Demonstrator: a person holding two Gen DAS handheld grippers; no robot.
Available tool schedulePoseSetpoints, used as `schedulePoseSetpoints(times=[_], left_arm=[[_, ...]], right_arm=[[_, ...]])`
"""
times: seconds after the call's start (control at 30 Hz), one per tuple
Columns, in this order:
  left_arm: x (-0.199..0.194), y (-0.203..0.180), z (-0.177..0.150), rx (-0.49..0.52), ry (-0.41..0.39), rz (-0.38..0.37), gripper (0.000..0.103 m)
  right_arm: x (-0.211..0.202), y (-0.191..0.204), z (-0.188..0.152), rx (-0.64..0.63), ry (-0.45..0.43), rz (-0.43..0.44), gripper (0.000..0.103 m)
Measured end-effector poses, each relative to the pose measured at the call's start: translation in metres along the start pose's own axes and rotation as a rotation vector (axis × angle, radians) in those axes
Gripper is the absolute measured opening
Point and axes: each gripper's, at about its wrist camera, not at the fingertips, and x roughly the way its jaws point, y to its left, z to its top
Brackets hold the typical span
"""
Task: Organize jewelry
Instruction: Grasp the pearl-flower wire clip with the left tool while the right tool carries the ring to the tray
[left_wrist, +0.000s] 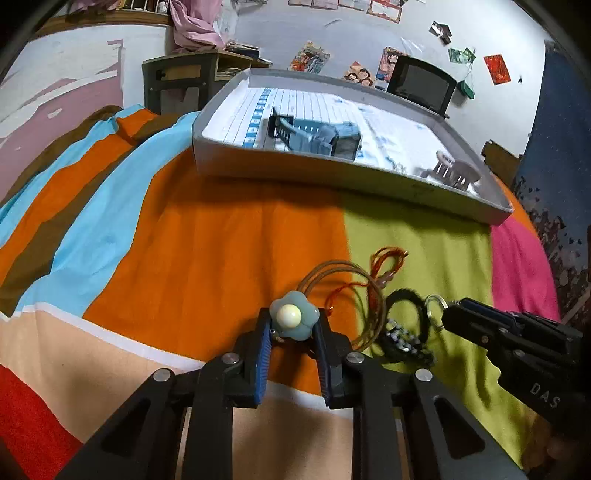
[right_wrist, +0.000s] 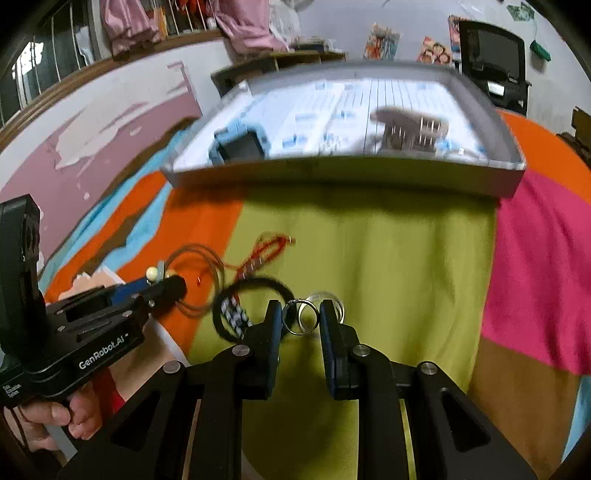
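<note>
My left gripper (left_wrist: 294, 326) is shut on a blue flower-shaped charm (left_wrist: 293, 319) with a cream pearl centre, low over the orange stripe. Brown cord loops (left_wrist: 332, 271) trail from the charm. My right gripper (right_wrist: 300, 319) is shut on a silver ring (right_wrist: 301, 318) above the green stripe. The left wrist view also shows the right gripper (left_wrist: 448, 314) with the ring (left_wrist: 434, 308) at its tip. Between the grippers lie a black band (right_wrist: 258, 282), a checkered bead bracelet (right_wrist: 234, 317) and a red cord (right_wrist: 266, 251). My left gripper (right_wrist: 173, 284) shows at the left.
A grey tray (left_wrist: 332, 173) (right_wrist: 332, 177) sits further back on the striped bedspread. It holds a small blue basket (left_wrist: 314, 136) (right_wrist: 236, 144) and a small white stand (left_wrist: 454, 170) (right_wrist: 410, 129). A desk (left_wrist: 177, 77) and a black chair (left_wrist: 421, 85) stand by the wall.
</note>
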Motion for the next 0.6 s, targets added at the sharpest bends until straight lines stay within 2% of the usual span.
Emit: schedulePoseSetpoints(times=[0.17,0.37,0.47,0.6], left_arm=[[-0.018,-0.009,0.021,-0.004,-0.042,-0.041,0.021],[-0.033,-0.028,0.062,0.005,-0.118,-0.106,0.021],[-0.030,-0.043,0.084,0.022,-0.140,-0.131,0.021],[-0.006,-0.062,0.110,0.032,-0.135,-0.142,0.021]], right_arm=[[-0.019,-0.005,0.012,0.007,-0.094,-0.001,0.018],[-0.046,-0.034,0.037,0.021,-0.242,-0.069,0.018],[-0.054,-0.054,0.057,0.027,-0.307,-0.124,0.018],[-0.052,-0.083,0.077,0.062,-0.339,-0.172,0.018]])
